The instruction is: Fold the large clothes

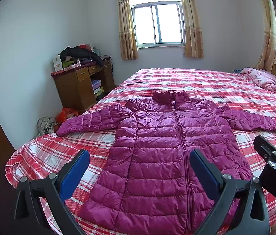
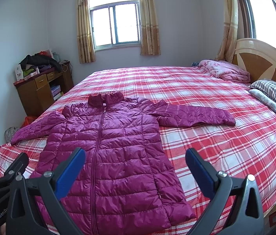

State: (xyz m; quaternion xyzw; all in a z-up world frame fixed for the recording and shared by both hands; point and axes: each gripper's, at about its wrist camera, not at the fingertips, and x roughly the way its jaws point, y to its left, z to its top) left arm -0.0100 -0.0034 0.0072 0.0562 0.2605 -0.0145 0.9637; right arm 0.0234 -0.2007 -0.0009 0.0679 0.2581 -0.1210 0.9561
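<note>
A magenta quilted jacket (image 1: 163, 148) (image 2: 108, 156) lies flat and zipped on the red plaid bed (image 1: 206, 82) (image 2: 206, 137), collar away from me, both sleeves spread sideways. My left gripper (image 1: 139, 168) hovers open above the jacket's hem, its blue pads (image 1: 75, 174) wide apart and nothing between them. My right gripper (image 2: 136, 166) is open too, held over the jacket's right hem edge and the bare sheet. In the left wrist view the right gripper (image 1: 275, 162) shows at the right edge; in the right wrist view the left gripper (image 2: 4, 168) shows at the left edge.
A wooden desk (image 1: 79, 86) piled with clothes stands left of the bed, with bags (image 1: 67, 115) on the floor. A folded pink blanket (image 2: 226, 70), pillows (image 2: 275, 96) and a wooden headboard (image 2: 263, 58) sit at the right. A window (image 1: 157, 23) is behind.
</note>
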